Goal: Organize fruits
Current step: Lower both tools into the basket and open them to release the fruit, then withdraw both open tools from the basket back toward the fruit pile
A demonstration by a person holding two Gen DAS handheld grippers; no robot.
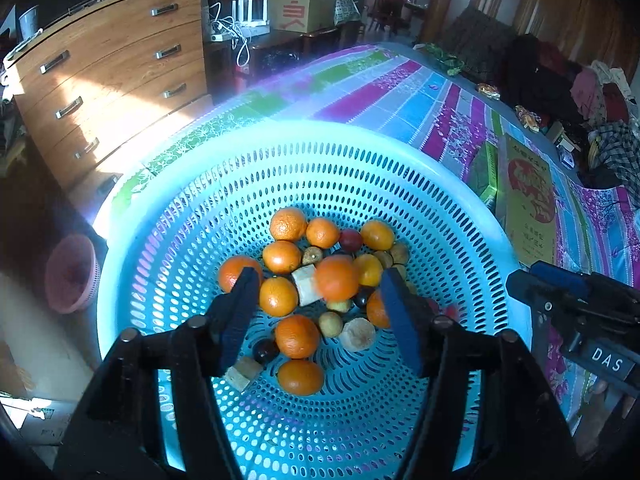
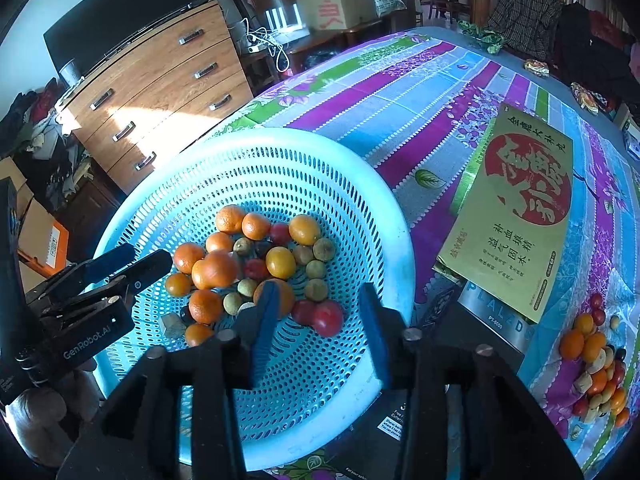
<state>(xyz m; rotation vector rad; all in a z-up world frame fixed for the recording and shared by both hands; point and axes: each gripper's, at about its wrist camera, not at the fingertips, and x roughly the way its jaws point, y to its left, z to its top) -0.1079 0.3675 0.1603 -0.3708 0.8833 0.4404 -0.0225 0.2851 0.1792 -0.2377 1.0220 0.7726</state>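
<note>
A light blue perforated basket [image 1: 280, 148] [image 2: 384, 216] holds several oranges, small red and green-brown fruits and pale cut pieces. One orange [image 1: 337, 278] [image 2: 216, 269] looks blurred above the heap. My left gripper [image 1: 316, 300] is open over the basket, nothing between its fingers; it shows in the right wrist view [image 2: 132, 262] at the basket's left rim. My right gripper [image 2: 320, 312] is open and empty over the basket's near side; it shows in the left wrist view [image 1: 532, 280] at the right rim. A second pile of fruit [image 2: 598, 364] lies on the tablecloth, right.
The basket sits on a striped, flowered tablecloth [image 2: 400, 92]. A yellow box with a red circle [image 2: 520, 208] lies right of the basket on a dark box [image 2: 492, 320]. A wooden chest of drawers [image 1: 108, 80] stands left. A pink basket [image 1: 72, 276] is on the floor.
</note>
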